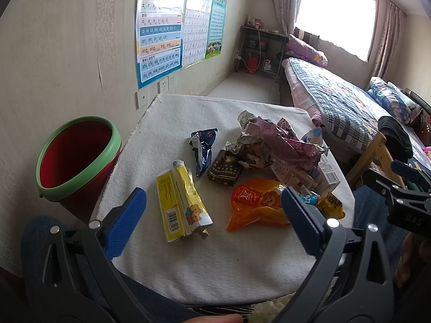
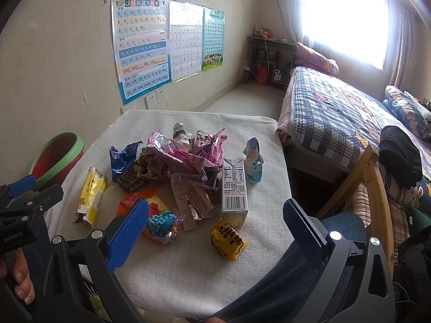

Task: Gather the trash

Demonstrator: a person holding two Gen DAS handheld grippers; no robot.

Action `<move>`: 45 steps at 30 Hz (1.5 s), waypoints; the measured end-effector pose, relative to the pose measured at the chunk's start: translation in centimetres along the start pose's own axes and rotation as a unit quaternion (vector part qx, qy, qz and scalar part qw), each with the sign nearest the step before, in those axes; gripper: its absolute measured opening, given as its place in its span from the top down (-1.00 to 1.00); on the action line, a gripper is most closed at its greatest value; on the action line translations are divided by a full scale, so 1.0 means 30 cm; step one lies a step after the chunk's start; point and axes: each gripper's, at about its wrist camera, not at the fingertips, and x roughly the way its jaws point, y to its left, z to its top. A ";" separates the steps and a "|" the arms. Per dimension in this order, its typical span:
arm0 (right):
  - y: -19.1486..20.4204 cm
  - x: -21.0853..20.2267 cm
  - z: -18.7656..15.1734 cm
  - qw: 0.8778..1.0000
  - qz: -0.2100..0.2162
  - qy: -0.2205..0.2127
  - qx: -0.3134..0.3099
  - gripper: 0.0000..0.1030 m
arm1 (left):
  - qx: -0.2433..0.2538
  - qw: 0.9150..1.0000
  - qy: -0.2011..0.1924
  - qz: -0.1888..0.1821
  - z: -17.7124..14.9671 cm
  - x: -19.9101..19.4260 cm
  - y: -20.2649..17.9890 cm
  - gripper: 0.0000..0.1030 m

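Glossy crinkled foil wrappers (image 2: 186, 158) lie on a matt, nubbly white cloth (image 2: 204, 269) beside a smooth plastic bin (image 1: 78, 158).

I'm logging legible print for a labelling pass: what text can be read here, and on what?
"an en in un" and "zhi chi shi ri zi ci si": pinyin poster.
"DAS": right gripper body.
"CenRoboLAI" (unsure): left gripper body.
Milk carton, yellow wrapper: barcodes and print too small.

One red bin (image 1: 75, 158), one milk carton (image 2: 234, 188), three wall posters (image 2: 142, 45)
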 end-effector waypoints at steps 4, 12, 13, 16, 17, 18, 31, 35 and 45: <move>0.000 0.000 0.000 1.000 0.000 0.000 0.000 -0.87 | 0.000 1.000 0.001 0.000 0.000 0.002 0.001 -0.90; 0.000 0.002 -0.001 1.000 0.000 0.001 0.000 -0.87 | -0.001 1.000 0.002 0.000 -0.002 0.003 0.004 -0.90; 0.001 0.002 0.000 1.000 0.000 0.001 0.000 -0.87 | -0.001 1.000 0.002 0.000 -0.001 0.005 0.005 -0.90; 0.001 0.002 0.000 1.000 0.000 0.001 0.000 -0.87 | -0.001 1.000 0.002 0.000 -0.002 0.004 0.004 -0.90; 0.000 0.002 -0.001 1.000 0.000 0.001 0.000 -0.87 | -0.001 1.000 0.002 0.000 -0.001 0.004 0.005 -0.90; 0.000 0.002 -0.001 1.000 0.000 0.001 0.000 -0.87 | -0.001 1.000 0.002 0.000 -0.002 0.004 0.005 -0.90; 0.001 0.004 0.000 1.000 0.000 0.002 0.000 -0.87 | -0.001 1.000 0.004 0.000 -0.001 0.006 0.007 -0.90; 0.000 0.004 -0.001 1.000 0.000 0.003 0.000 -0.87 | -0.002 1.000 0.004 0.000 -0.002 0.008 0.006 -0.90; 0.000 0.013 -0.008 1.000 0.000 0.006 0.001 -0.87 | -0.010 1.000 0.011 -0.001 -0.006 0.014 0.011 -0.90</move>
